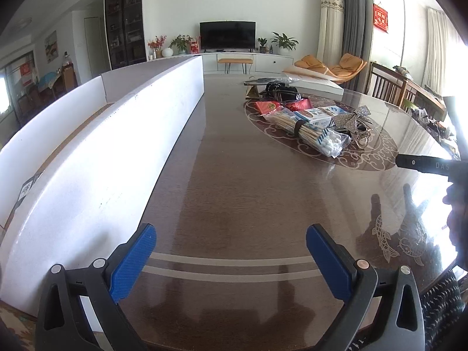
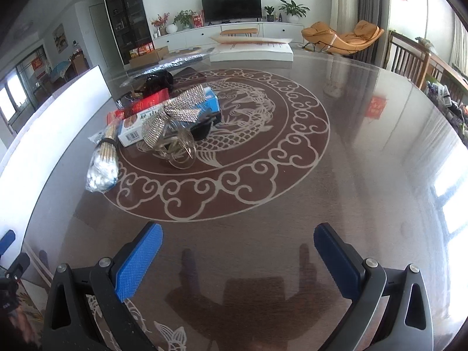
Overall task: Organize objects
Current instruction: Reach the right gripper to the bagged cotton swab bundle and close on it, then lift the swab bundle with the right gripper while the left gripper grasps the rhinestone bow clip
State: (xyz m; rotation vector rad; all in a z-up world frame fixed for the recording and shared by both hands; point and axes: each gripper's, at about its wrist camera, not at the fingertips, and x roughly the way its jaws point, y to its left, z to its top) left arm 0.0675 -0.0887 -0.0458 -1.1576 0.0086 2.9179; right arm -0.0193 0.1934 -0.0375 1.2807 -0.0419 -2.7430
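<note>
Glossy patterned table (image 2: 365,152) (living room)

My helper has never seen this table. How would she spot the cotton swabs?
Find the round ornamental medallion inlaid in the dark table. A pile of clutter sits on its left side. The cotton swabs lie at the pile's near end: a clear bag showing white tips, beside the bundled sticks.

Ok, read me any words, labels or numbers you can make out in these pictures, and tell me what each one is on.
"DAS": on the black handle at the right edge of the left view; the rest is cut off.
Blue-and-white box: print and a barcode, too blurred to read.
Red packet: gold emblem, unreadable.
Red wall hanging: Chinese characters, too small to read.
Nothing else is legible.
</note>
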